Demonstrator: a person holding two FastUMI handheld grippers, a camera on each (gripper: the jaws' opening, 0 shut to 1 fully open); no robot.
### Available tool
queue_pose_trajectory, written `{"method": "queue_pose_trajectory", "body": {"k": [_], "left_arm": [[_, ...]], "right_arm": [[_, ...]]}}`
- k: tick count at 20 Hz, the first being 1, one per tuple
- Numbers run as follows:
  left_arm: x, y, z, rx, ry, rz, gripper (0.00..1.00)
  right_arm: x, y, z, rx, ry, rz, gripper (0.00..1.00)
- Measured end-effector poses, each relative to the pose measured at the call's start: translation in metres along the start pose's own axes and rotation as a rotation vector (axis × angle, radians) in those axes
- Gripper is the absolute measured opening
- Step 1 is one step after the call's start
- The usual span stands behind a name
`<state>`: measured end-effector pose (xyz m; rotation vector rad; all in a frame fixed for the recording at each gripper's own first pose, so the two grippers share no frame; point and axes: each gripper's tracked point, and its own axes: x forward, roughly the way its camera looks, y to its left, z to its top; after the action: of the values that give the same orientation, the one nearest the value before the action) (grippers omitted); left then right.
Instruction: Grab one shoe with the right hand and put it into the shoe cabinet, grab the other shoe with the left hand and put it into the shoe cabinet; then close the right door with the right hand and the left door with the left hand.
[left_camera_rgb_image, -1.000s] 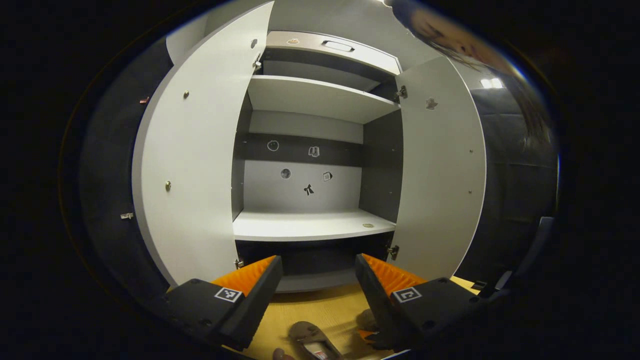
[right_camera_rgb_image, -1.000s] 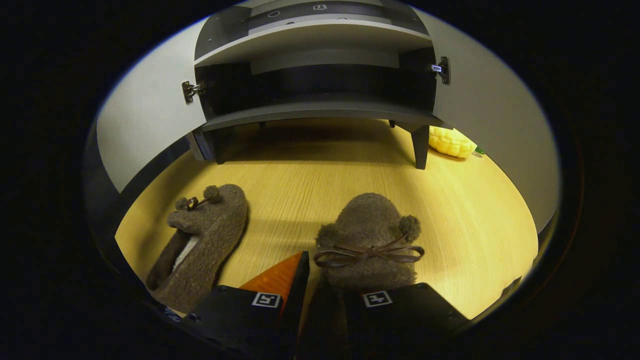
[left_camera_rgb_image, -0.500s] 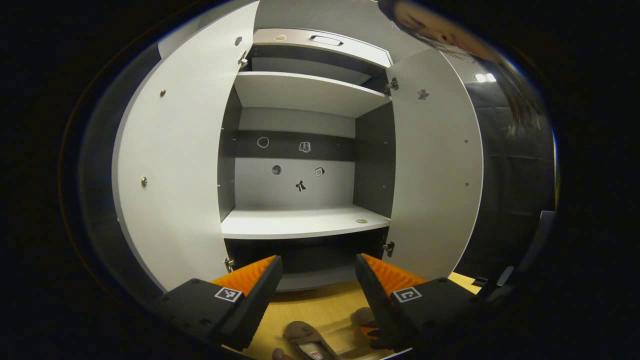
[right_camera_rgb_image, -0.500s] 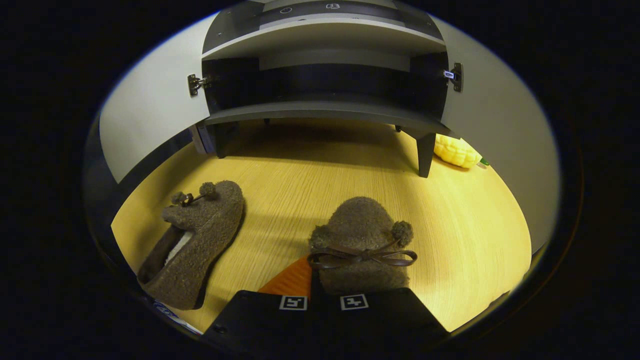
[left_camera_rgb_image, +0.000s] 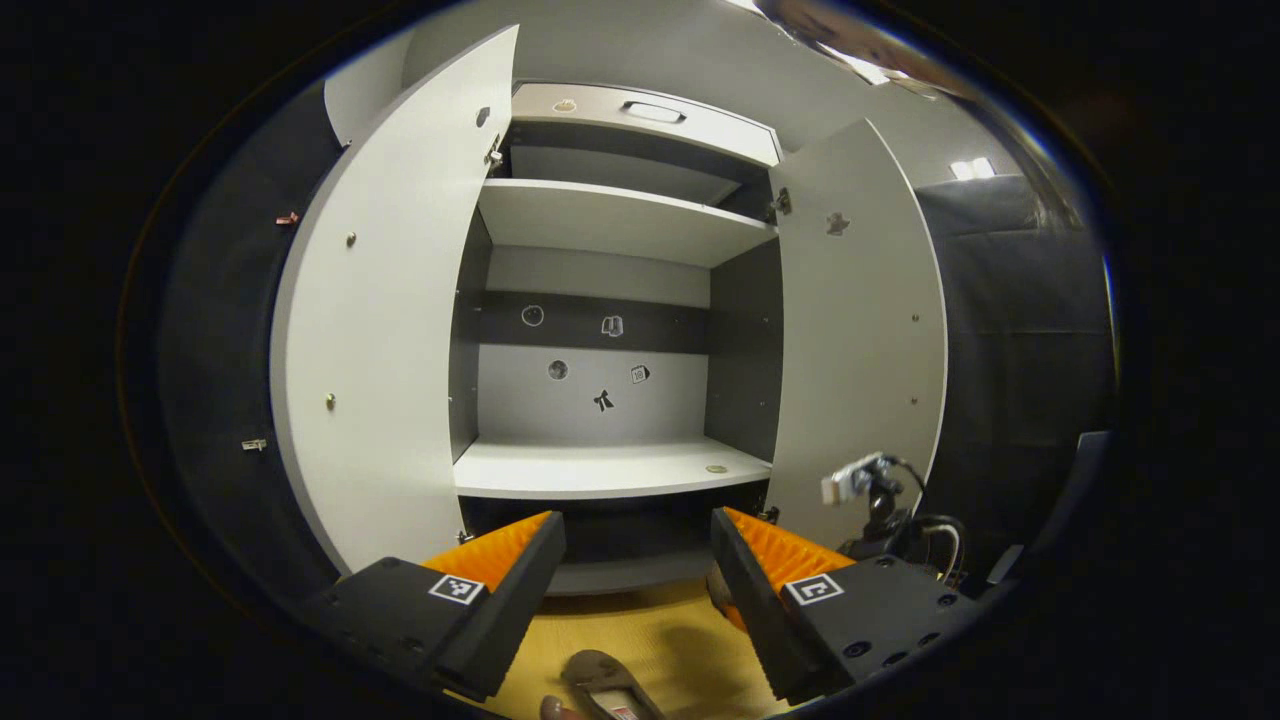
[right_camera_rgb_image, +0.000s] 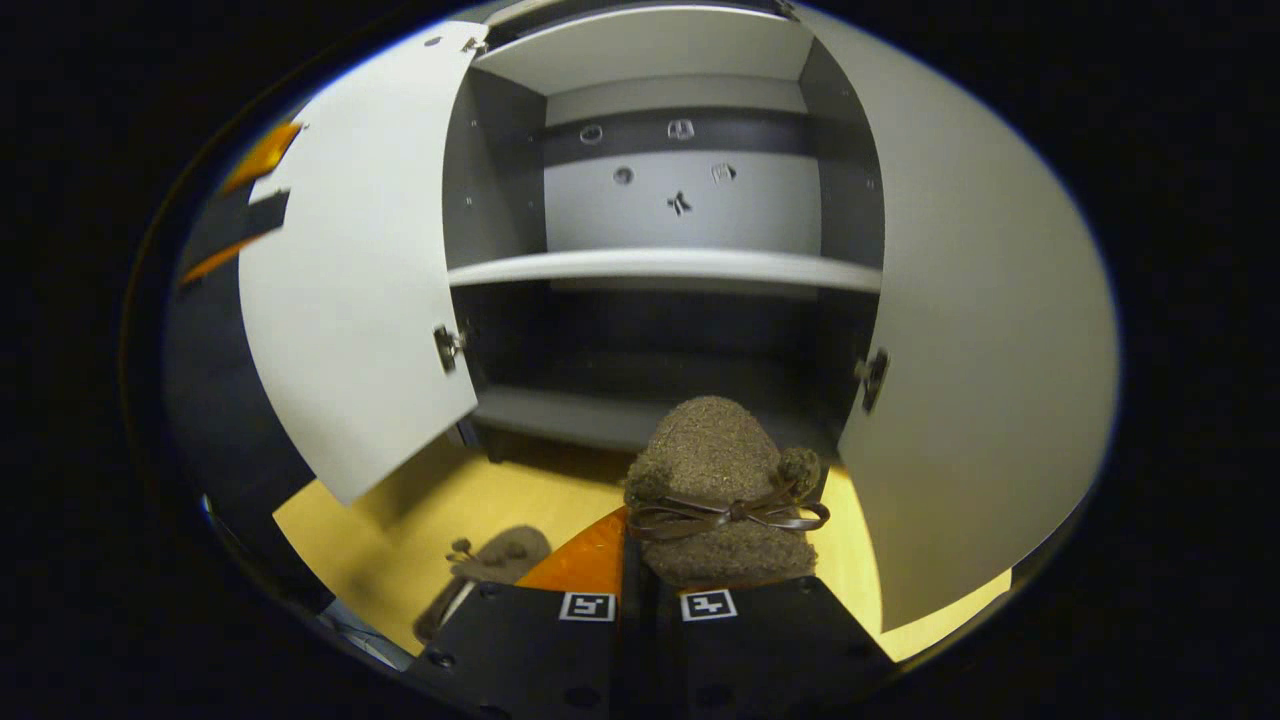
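Wooden flooring (right_camera_rgb_image: 400, 540) runs beneath us to the foot of the shoe cabinet (left_camera_rgb_image: 610, 470), both doors swung wide, leaving a broad gap between the left door (right_camera_rgb_image: 350, 300) and right door (right_camera_rgb_image: 980, 330). In the right gripper view, our right gripper (right_camera_rgb_image: 650, 575) has its fingers drawn nearly together, pinching the heel end of a fuzzy brown shoe (right_camera_rgb_image: 720, 480) lifted off the floor before the dark lower compartment. The other shoe (right_camera_rgb_image: 485, 570) lies on the floor, lower left. In the left gripper view, our left gripper (left_camera_rgb_image: 638, 570) hangs spread wide and empty, facing the bare middle shelf (left_camera_rgb_image: 600, 468).
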<state>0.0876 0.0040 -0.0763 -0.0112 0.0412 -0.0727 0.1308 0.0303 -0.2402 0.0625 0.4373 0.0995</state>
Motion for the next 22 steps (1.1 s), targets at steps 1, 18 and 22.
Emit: {"method": "queue_pose_trajectory", "body": {"k": [1,18,22], "left_arm": [[-0.004,0.002,0.005,0.002,-0.013,0.007,0.93],[-0.05,0.049,0.0,-0.079,-0.003,0.228,0.94],[-0.049,0.056,-0.013,-0.061,0.039,0.244,0.93]], "right_arm": [[-0.001,0.0,0.02,-0.007,-0.031,-0.001,0.09],[0.14,-0.037,0.263,-0.077,-0.229,-0.094,0.09],[0.194,-0.048,0.274,-0.068,-0.173,-0.103,0.09]]}}
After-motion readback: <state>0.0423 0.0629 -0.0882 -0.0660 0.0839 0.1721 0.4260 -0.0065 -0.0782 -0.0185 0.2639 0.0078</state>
